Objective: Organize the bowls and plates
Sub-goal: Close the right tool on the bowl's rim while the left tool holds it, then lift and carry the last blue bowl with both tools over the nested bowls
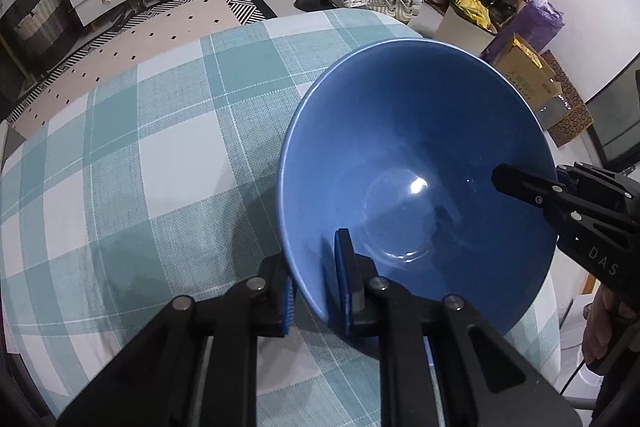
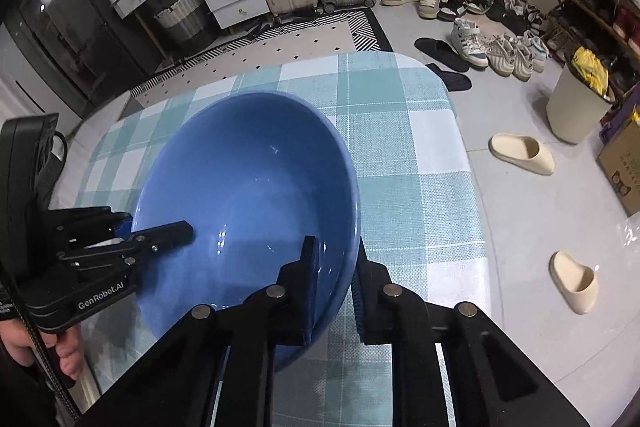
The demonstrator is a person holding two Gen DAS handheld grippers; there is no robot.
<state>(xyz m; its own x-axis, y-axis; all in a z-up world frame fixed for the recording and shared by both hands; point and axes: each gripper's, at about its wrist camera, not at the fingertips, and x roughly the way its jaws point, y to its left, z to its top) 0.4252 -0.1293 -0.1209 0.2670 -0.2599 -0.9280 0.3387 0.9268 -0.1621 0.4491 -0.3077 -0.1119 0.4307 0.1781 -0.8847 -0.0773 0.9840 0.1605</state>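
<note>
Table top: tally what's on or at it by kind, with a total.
Blue bowl: 1
Hand-held grippers clamped on its rim: 2, left hand-held gripper and right hand-held gripper
Plates: 0 in view
Total: 3

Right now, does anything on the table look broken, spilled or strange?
Nothing looks broken or spilled. The blue bowl is whole and empty, with only light reflections inside. One unusual point: both the left gripper and the right gripper have their jaws clamped on its rim at opposite sides, above the checked tablecloth.
</note>
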